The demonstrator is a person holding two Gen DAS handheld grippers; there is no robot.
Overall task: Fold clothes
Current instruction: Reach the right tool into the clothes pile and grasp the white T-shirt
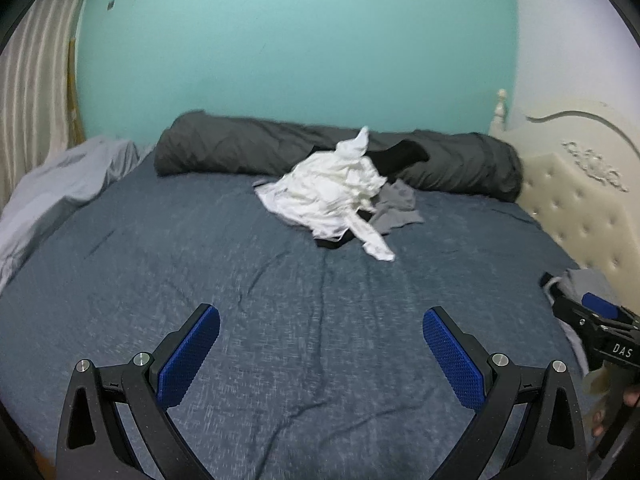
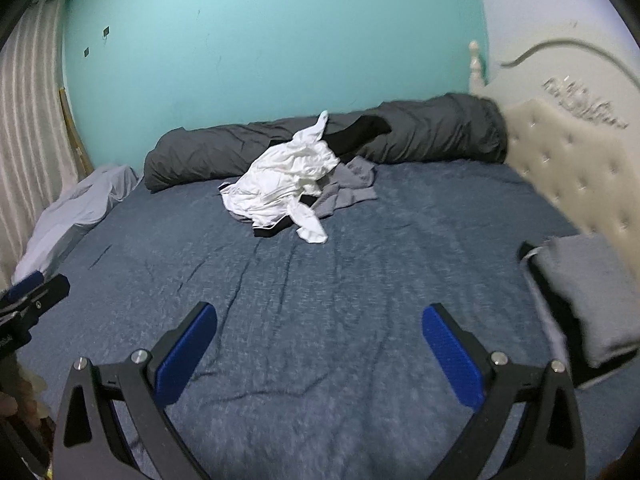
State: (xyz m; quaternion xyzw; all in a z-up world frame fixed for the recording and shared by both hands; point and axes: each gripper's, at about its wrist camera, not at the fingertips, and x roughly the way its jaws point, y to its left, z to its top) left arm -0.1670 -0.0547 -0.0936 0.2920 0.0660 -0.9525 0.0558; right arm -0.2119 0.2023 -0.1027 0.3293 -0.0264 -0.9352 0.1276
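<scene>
A heap of loose clothes lies on the far middle of the bed: a crumpled white shirt (image 1: 332, 192) (image 2: 284, 178) on top, a grey garment (image 1: 396, 208) (image 2: 348, 192) under its right side, and a black piece (image 1: 400, 156) (image 2: 356, 132) behind it. Folded grey and black clothes (image 2: 580, 300) (image 1: 576, 280) are stacked at the right edge by the headboard. My left gripper (image 1: 320, 328) hovers open over bare sheet, well short of the heap. My right gripper (image 2: 320, 320) is open too, with nothing between its blue pads (image 2: 448, 354).
The blue-grey bed sheet (image 1: 240, 280) (image 2: 360, 280) spreads wide between grippers and heap. A rolled dark grey duvet (image 1: 240, 148) (image 2: 432, 132) lies along the teal wall. A light grey sheet (image 1: 60, 184) bunches at left. A cream tufted headboard (image 1: 580, 208) (image 2: 572, 168) stands on the right.
</scene>
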